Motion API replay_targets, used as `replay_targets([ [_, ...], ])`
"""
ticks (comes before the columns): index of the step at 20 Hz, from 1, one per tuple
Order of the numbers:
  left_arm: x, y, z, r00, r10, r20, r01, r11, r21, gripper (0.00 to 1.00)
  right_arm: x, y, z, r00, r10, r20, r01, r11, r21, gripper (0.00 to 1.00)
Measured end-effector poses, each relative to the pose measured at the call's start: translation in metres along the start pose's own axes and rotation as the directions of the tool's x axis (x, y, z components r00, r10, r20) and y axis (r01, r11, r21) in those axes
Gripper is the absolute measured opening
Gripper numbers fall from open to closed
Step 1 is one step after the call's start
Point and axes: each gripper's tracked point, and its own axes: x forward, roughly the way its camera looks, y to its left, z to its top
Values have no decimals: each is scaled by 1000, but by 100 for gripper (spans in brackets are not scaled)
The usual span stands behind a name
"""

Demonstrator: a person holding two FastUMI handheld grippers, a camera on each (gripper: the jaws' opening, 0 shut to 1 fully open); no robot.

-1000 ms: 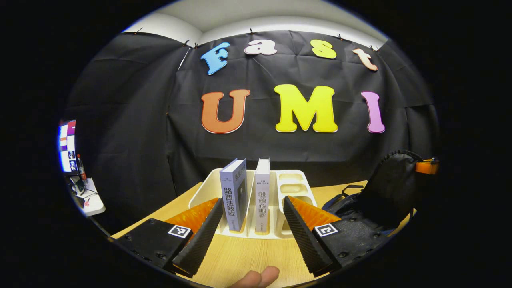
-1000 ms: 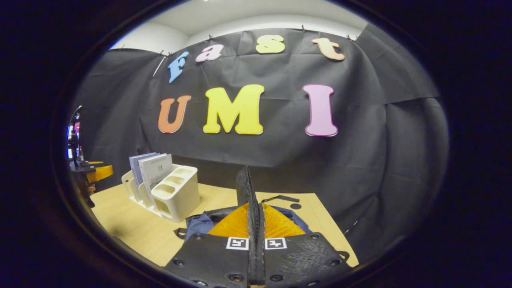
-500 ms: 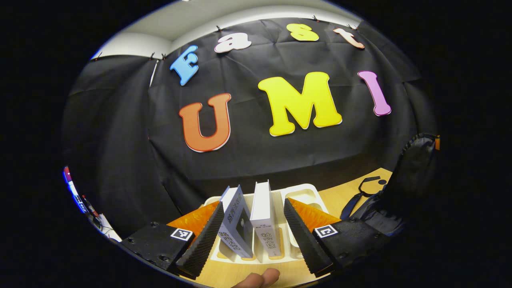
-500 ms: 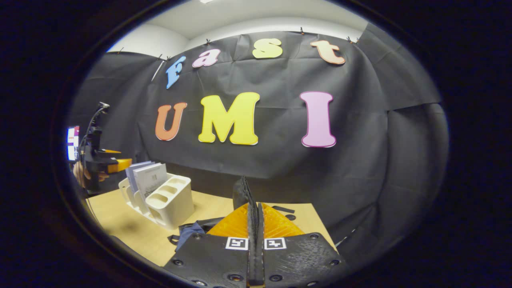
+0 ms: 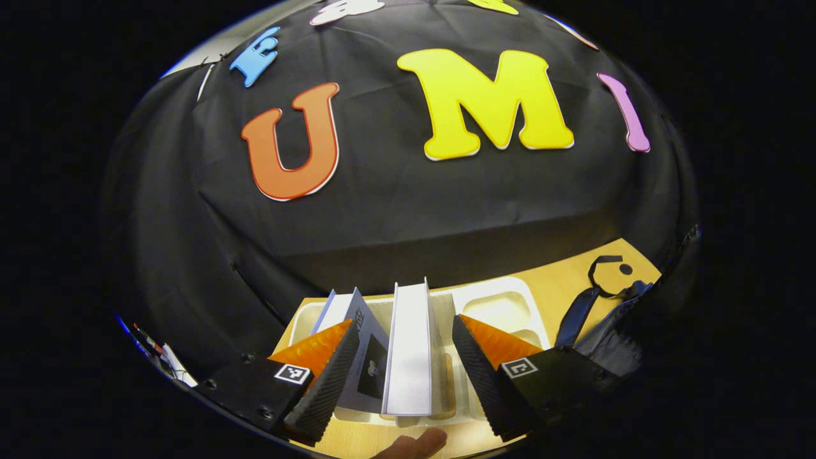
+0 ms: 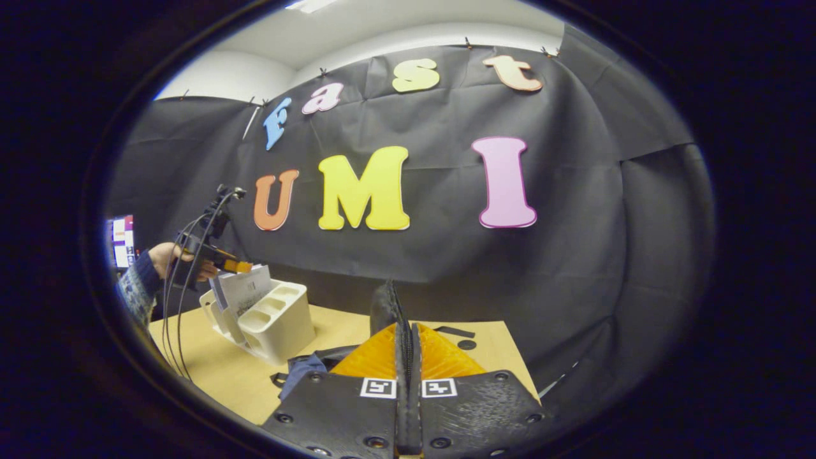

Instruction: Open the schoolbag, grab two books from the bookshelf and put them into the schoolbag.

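Observation:
In the left gripper view, my left gripper is open and tilted down over the white bookshelf rack. A grey-blue book and a white book stand between its spread fingers, which touch neither. The dark schoolbag lies to the right. In the right gripper view, my right gripper is shut on the schoolbag's black flap edge, holding it upright above the bag. Farther left, a hand holds the left gripper over the books in the rack.
Rack and bag sit on a light wooden table that ends at the black cloth wall. A black strap lies on the table behind the bag. A fingertip shows below the left gripper. A screen glows far left.
The left gripper has moved forward and pitched down, so its open fingers now straddle both books from above. The right gripper has stayed shut on the raised flap, barely shifting.

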Motion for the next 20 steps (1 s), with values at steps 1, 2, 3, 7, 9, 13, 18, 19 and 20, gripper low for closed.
replay_targets([
  [1, 8, -1, -2, 999, -4, -32, 4, 1000, 0, 92, 0, -1, -1, 1000, 3, 2, -3, 1000, -1, 0],
  [2, 14, 0, -5, 998, -5, -62, 4, 1000, -1, 92, 0, -2, -3, 1000, 10, 3, -10, 1000, 1, 0],
  [3, 19, 2, -6, 996, -4, -89, 4, 1000, -3, 92, 0, -2, -5, 1000, 14, 4, -14, 1000, 4, 0],
  [7, 37, 2, -30, 961, -12, -276, 18, 1000, 20, 83, 3, -5, -9, 1000, 24, 1, -24, 1000, 10, 0],
  [9, 39, -7, -41, 934, -41, -355, 55, 998, 29, 72, 2, -6, -9, 1000, 26, 2, -26, 1000, 8, 0],
  [13, 40, -12, -52, 901, -71, -429, 96, 995, 38, 60, 0, -10, -10, 1000, 18, -1, -18, 1000, 8, 0],
  [18, 19, -22, -58, 892, -126, -435, 117, 992, -48, 46, -3, -13, -13, 1000, 13, -3, -13, 1000, 21, 0],
  [19, 15, -19, -58, 896, -120, -428, 105, 993, -59, 46, -3, -12, -13, 1000, 13, -5, -13, 1000, 26, 0],
  [20, 9, -15, -58, 902, -118, -415, 102, 993, -62, 46, -3, -13, -15, 1000, 12, -5, -11, 999, 31, 0],
])
